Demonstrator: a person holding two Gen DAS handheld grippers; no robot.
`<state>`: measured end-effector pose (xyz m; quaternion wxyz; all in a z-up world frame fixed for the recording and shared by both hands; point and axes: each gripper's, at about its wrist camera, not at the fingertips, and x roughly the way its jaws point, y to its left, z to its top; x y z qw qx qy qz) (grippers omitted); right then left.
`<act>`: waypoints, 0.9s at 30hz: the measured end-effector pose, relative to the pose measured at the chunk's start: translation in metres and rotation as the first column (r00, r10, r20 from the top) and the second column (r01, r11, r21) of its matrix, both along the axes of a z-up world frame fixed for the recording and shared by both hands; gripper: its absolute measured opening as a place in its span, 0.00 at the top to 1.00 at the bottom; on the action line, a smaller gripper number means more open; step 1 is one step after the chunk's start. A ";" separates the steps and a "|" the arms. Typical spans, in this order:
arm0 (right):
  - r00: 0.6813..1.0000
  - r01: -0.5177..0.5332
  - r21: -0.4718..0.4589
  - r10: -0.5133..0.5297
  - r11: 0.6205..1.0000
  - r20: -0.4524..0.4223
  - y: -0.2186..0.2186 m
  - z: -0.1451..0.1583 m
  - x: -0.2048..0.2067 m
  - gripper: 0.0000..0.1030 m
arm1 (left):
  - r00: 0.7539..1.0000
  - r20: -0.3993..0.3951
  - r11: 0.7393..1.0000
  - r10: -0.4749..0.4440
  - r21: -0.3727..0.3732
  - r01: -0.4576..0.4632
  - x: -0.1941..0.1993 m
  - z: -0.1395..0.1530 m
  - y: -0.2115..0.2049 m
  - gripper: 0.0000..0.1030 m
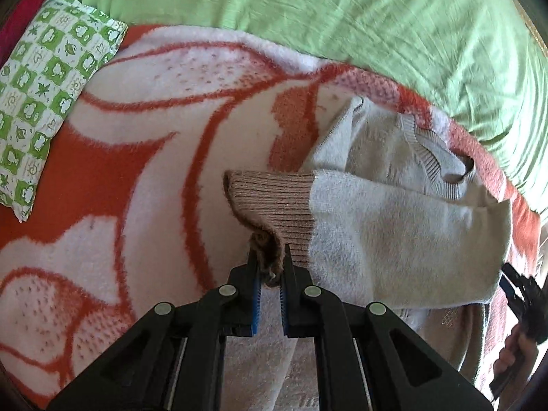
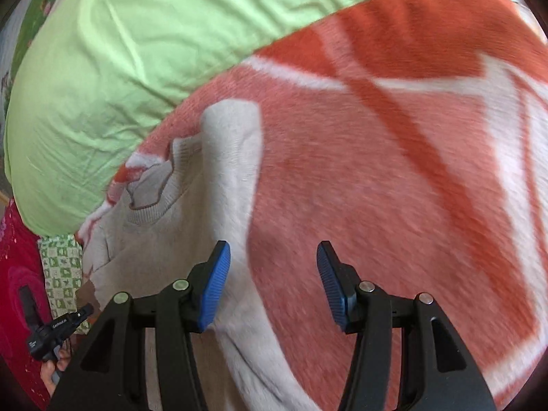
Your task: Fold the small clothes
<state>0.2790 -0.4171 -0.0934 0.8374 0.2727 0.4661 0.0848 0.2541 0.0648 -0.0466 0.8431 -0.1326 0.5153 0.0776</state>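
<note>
Left wrist view, left to right: patterned green pillow (image 1: pixel 44 102) at the edge of the orange-and-white blanket (image 1: pixel 144 157); at centre the left gripper (image 1: pixel 270 267), its jaws clamped on the brown ribbed cuff (image 1: pixel 274 205) of the pale grey sweater (image 1: pixel 411 226), which lies on the blanket near the green duvet (image 1: pixel 342 20), neckline (image 1: pixel 441 167) toward the duvet, one sleeve drawn across the body. Right wrist view, left to right: a hand on the other tool at the lower left, the sweater (image 2: pixel 178 226) with a folded part lying upward, then the right gripper (image 2: pixel 274 284), jaws standing apart and empty, one pad over the garment's edge, the other over bare blanket (image 2: pixel 411 171). Judged step: carrying the sleeve over the torso. To do it well, keep the cuff taut and low, lay it square to the side seam, and use the free gripper to pin the body against dragging. No containers appear in either view
</note>
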 end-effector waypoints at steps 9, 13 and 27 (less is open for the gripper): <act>0.990 -0.139 -0.164 0.136 0.977 -0.028 -0.023 0.032 0.007 0.91 | 0.994 0.019 0.992 -0.104 -0.077 0.105 0.000 0.007 -0.029 0.93; 0.990 -0.133 -0.235 0.119 0.963 -0.074 -0.049 0.027 0.012 0.98 | 0.989 -0.017 0.987 -0.146 -0.070 0.145 0.009 -0.018 -0.056 0.93; 0.992 -0.108 -0.271 0.087 0.957 -0.090 -0.012 0.010 0.005 0.56 | 0.987 -0.063 0.988 -0.145 -0.065 0.141 -0.001 -0.055 -0.044 0.93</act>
